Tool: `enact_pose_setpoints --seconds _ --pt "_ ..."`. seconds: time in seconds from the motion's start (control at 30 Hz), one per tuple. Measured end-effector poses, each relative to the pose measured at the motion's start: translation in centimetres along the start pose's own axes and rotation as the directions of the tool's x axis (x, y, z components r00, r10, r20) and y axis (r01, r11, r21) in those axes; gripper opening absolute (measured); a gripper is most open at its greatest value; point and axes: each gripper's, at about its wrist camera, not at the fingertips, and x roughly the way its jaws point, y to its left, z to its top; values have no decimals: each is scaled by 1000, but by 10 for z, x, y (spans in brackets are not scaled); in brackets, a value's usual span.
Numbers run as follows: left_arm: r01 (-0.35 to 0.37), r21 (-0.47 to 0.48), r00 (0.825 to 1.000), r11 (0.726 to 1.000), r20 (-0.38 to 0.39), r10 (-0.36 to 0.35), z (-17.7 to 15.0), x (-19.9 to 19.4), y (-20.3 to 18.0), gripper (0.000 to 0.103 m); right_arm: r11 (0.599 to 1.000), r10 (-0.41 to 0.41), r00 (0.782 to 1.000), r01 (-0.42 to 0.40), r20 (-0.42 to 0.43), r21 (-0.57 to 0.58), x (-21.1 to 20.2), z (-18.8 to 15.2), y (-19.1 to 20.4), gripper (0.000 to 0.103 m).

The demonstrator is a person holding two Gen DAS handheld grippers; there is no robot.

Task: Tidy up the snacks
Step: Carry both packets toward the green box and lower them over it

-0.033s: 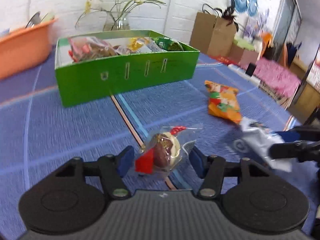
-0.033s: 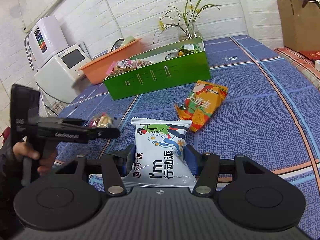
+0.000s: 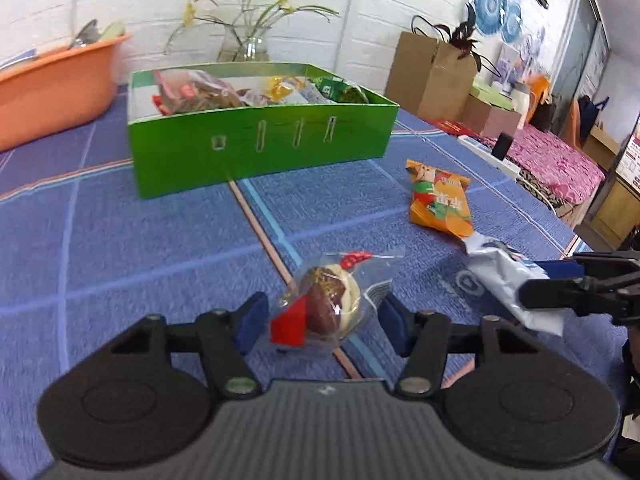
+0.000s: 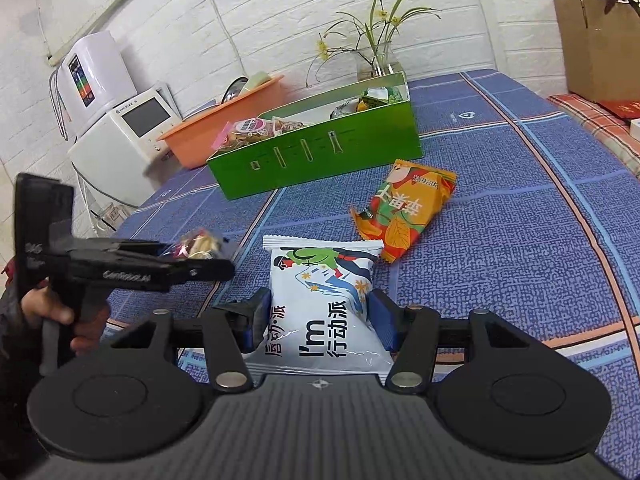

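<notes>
My left gripper (image 3: 322,320) hovers low over the blue tablecloth. Its jaws are closing around a clear-wrapped round chocolate snack (image 3: 328,300); the blue pads (image 3: 254,320) stand just off the wrapper on both sides. My right gripper (image 4: 318,320) is shut on a white snack packet (image 4: 320,300) with a skier print, pinched at its sides. The same packet (image 3: 500,280) shows at the right of the left wrist view. An orange snack bag (image 4: 400,212) lies flat beyond it. The green box (image 4: 360,152) at the back holds several snacks.
An orange basin (image 3: 52,88) sits left of the box, and a glass vase with flowers (image 3: 244,48) stands behind it. White appliances (image 4: 120,136) stand past the table's left edge. A brown paper bag (image 4: 596,48) stands at the far right. A hand (image 4: 52,308) grips the left tool.
</notes>
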Motion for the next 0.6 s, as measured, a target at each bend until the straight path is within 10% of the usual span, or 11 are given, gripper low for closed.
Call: enact_pose_setpoints --seconds 0.6 --pt "-50 -174 981 984 179 81 -6 -60 19 59 982 180 981 -183 -79 -37 35 18 40 89"
